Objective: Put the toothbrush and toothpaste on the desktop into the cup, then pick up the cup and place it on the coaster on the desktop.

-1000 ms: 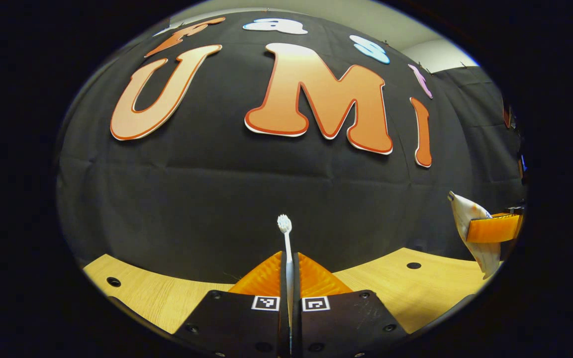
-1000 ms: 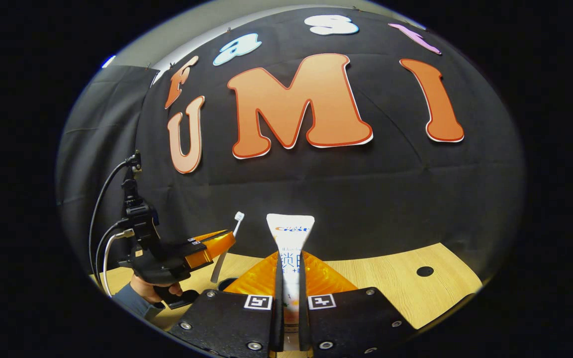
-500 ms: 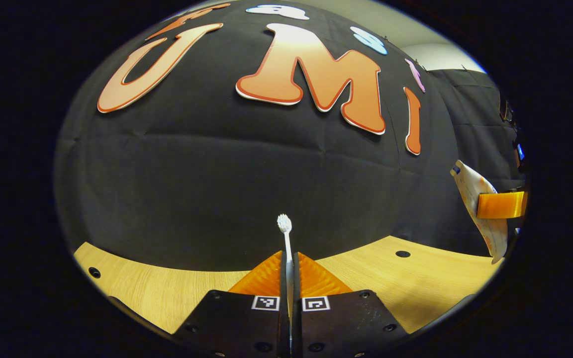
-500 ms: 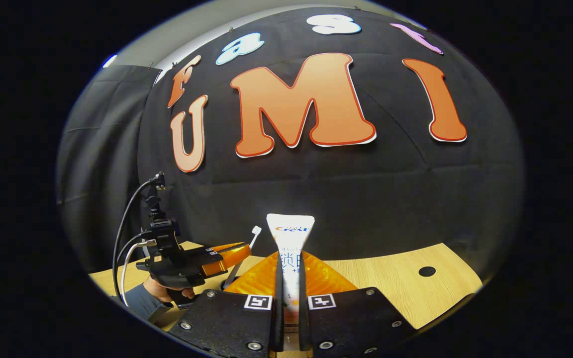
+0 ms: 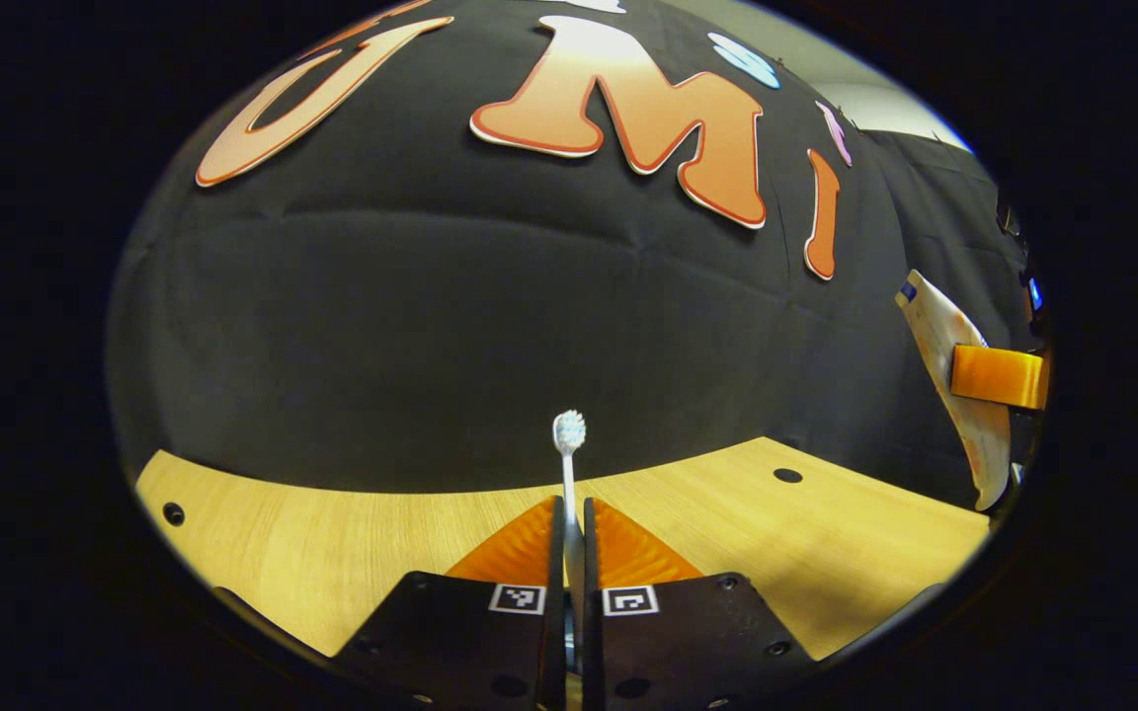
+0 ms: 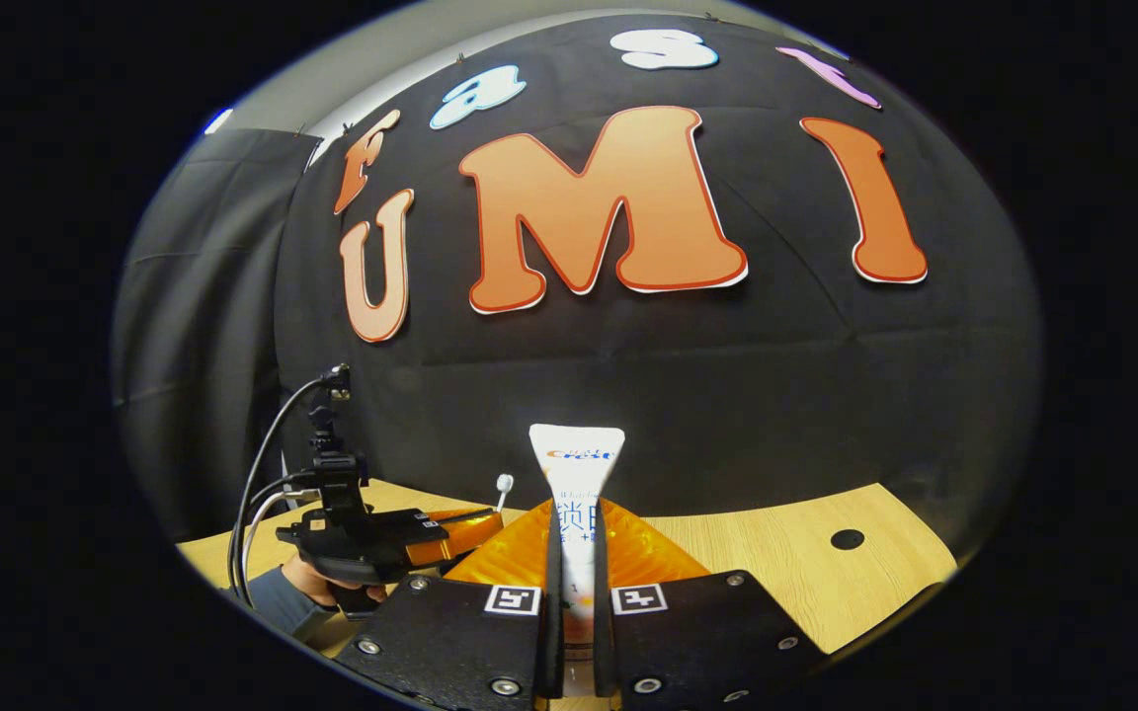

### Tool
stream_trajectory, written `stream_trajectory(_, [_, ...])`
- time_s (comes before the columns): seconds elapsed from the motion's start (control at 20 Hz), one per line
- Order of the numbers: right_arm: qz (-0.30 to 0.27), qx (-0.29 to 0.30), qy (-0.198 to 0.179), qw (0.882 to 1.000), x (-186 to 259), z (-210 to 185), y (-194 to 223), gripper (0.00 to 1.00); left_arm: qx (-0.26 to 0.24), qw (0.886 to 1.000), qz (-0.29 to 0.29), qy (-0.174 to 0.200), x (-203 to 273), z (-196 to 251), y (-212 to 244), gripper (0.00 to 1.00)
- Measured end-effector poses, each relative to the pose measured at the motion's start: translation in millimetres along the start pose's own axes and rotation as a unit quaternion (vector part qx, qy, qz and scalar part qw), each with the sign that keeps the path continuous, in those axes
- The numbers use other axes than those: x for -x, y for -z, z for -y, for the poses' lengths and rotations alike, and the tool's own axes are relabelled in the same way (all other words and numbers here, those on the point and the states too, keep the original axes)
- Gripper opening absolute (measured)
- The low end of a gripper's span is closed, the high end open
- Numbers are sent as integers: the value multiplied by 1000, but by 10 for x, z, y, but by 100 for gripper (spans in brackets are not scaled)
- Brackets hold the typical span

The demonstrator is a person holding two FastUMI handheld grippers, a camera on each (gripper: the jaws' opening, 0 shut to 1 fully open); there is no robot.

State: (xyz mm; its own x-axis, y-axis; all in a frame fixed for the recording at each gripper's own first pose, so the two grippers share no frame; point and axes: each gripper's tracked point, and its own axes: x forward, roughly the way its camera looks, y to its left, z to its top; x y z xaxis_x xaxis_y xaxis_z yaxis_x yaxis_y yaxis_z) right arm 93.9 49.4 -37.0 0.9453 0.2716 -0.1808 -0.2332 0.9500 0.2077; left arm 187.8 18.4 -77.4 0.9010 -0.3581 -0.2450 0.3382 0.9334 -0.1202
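Observation:
In the left gripper view, my left gripper (image 5: 569, 506) is shut on a white toothbrush (image 5: 569, 464), which stands upright with its bristle head on top, above the wooden desktop (image 5: 332, 533). My right gripper (image 6: 577, 513) is shut on a white toothpaste tube (image 6: 577, 464), crimped flat end upward. The right gripper view has the left gripper (image 6: 450, 528) low at the left, held by a hand (image 6: 307, 583), with the toothbrush (image 6: 504, 484) head poking up beside it. At the far right edge of the left gripper view, the toothpaste tube (image 5: 939, 336) hangs in the right gripper's fingers (image 5: 999, 377).
The wooden desktop (image 6: 786, 563) has dark round holes (image 5: 787, 475) (image 5: 172, 513) (image 6: 847, 539). Black cloth walls close the booth behind and at the sides. Cables (image 6: 263, 484) rise from the left gripper's handle.
The left gripper has tilted and sunk towards the desktop with the toothbrush; in the right gripper view it sits lower and nearer. The right gripper has held still with the toothpaste.

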Motion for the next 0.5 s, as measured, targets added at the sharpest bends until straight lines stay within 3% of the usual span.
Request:
stream_trajectory(0.3, [6,2,-12,1000,38,-99,-48,12,-19,999,-37,-26,205,-29,135,12])
stream_trajectory(0.5, [9,6,-14,1000,53,-144,-56,12,-33,998,-40,-36,434,8,80,22])
